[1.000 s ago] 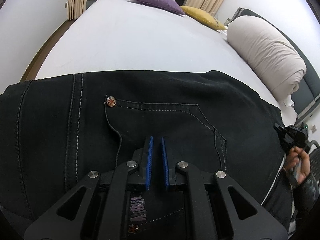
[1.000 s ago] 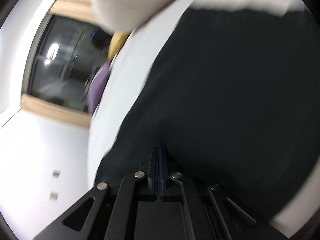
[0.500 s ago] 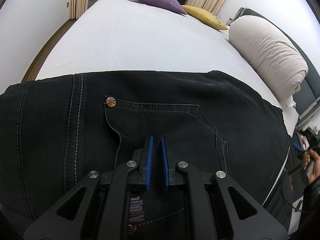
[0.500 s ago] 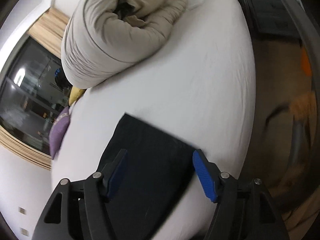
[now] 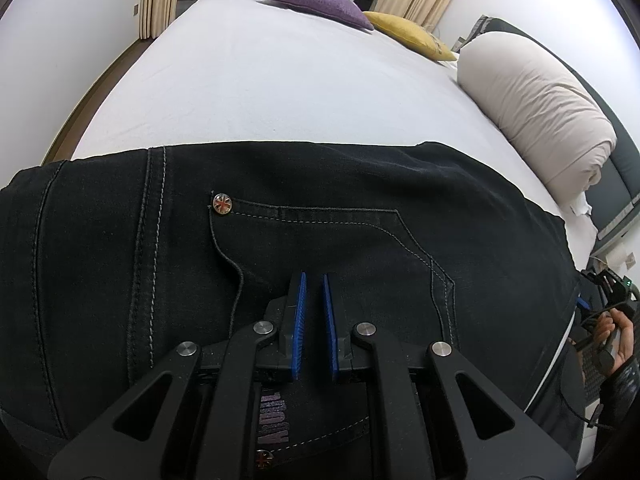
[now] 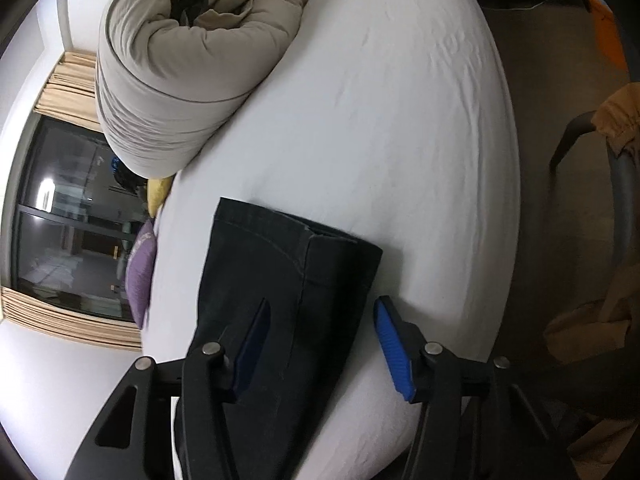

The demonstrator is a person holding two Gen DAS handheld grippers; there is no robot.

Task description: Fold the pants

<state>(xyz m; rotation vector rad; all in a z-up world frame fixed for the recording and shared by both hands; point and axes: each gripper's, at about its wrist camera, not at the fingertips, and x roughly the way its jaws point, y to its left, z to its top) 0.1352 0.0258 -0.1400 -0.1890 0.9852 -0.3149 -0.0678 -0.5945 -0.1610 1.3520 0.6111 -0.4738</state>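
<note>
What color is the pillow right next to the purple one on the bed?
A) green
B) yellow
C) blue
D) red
B: in the left wrist view a yellow pillow lies just beside the purple pillow at the far end of the white bed, beyond the black jeans.

- Bare white bed (image 5: 280, 80) sheet stretches beyond the black pants (image 5: 360, 220), open to passage.
- A rolled beige duvet (image 5: 532, 108) and two cushions (image 5: 320, 0) line the far edges.
- A chair (image 6: 616, 200) stands beside the mattress.
</note>
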